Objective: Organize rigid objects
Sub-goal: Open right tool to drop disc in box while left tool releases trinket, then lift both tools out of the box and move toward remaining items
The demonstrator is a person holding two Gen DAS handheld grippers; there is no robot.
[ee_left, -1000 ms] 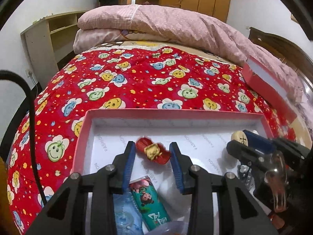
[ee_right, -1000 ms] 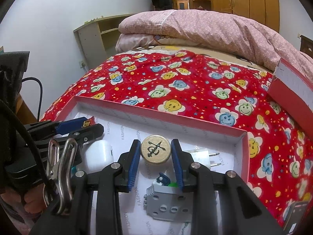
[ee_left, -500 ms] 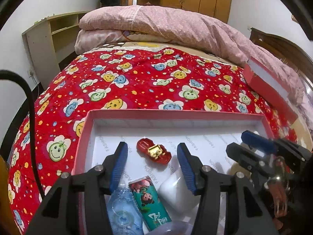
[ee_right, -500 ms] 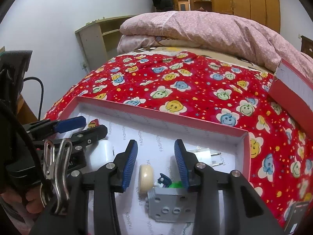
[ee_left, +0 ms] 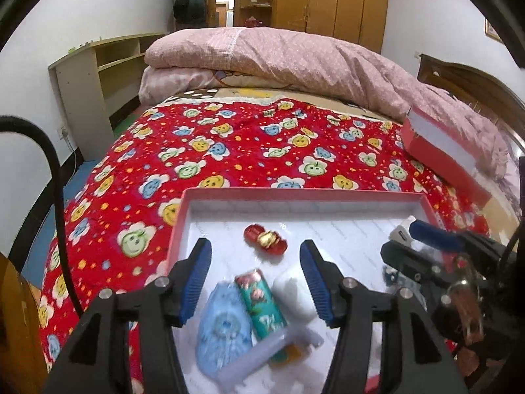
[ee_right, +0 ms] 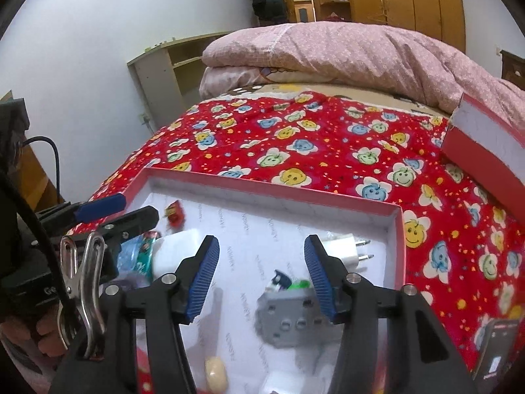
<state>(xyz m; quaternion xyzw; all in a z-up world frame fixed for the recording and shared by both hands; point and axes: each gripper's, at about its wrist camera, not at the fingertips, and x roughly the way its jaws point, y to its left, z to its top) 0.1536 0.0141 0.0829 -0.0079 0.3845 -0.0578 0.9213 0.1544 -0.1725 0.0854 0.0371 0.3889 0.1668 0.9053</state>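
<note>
A pink-rimmed box (ee_left: 295, 192) (ee_right: 262, 185) with a white floor lies on the red flowered bedspread. My left gripper (ee_left: 254, 244) (ee_right: 137, 206) hovers over its left half, jaws opening, nothing between them. Below it lie a red toy car (ee_left: 265, 240) (ee_right: 174, 215), a green tube (ee_left: 262, 302), a blue item (ee_left: 223, 328) and a white block (ee_left: 293, 292). My right gripper (ee_right: 261, 241) (ee_left: 402, 239) is over the right half, jaws opening and empty. A wooden disc (ee_right: 216, 374) lies on edge on the box floor, beside a grey plate (ee_right: 292, 315) and a white plug (ee_right: 344, 249).
The box lid (ee_left: 439, 151) (ee_right: 485, 141) lies tilted at the right of the bed. A folded pink duvet (ee_left: 295, 59) fills the far end. A low shelf (ee_left: 98, 62) stands at the left wall. A phone (ee_right: 495, 351) lies on the bedspread, lower right.
The left gripper let go of the red toy car, opened and drew back upward. The right gripper released the wooden disc, which dropped onto the box floor, and its jaws spread.
</note>
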